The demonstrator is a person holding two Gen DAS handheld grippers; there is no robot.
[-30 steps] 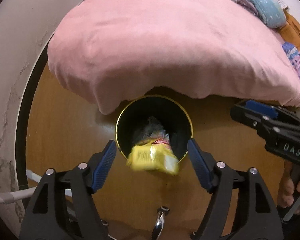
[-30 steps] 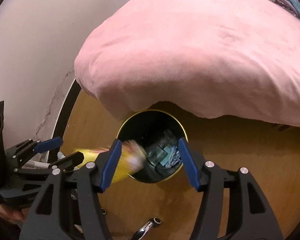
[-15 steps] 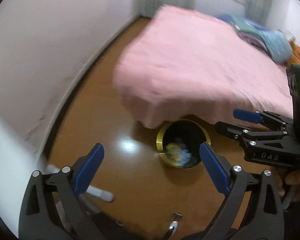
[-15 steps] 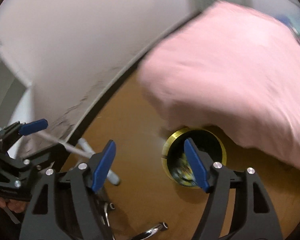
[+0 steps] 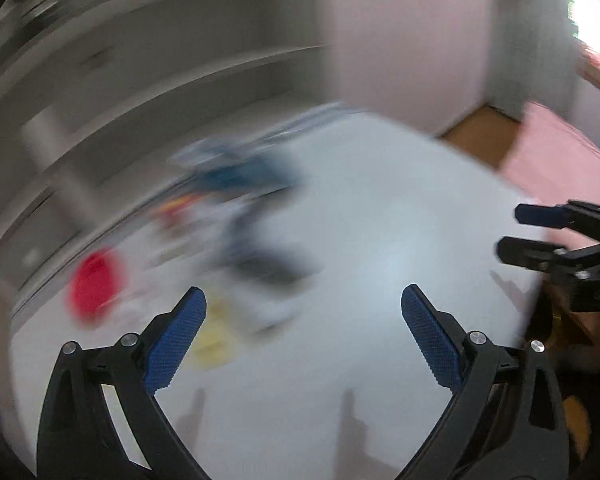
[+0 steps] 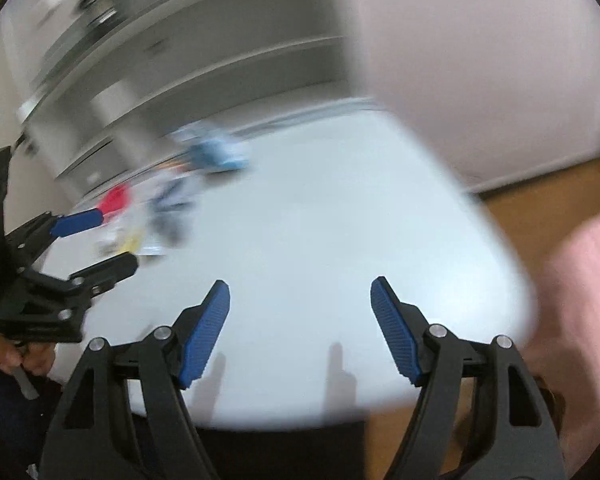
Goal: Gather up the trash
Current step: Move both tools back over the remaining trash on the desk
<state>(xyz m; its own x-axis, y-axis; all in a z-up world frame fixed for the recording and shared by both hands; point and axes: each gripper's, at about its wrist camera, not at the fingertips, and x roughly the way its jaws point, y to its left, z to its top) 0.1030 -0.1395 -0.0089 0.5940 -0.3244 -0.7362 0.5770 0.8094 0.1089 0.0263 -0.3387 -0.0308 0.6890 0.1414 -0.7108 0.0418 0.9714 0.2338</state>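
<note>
Both views are motion-blurred. A white table carries a blurred heap of litter: a red piece, a yellow piece, a blue piece and dark bits. My left gripper is open and empty above the table's near part, the yellow piece just beyond its left finger. My right gripper is open and empty over bare white table. The litter lies far left in the right wrist view, with the red piece and blue piece. The bin is out of view.
Grey-white shelving stands behind the table, beside a pale wall. Wooden floor and the pink bed cover lie to the right. The right gripper shows in the left view, the left gripper in the right view.
The yellow packet fell into the black bin. Both grippers then swung up and left, away from bin and bed, and now face the white table with litter.
</note>
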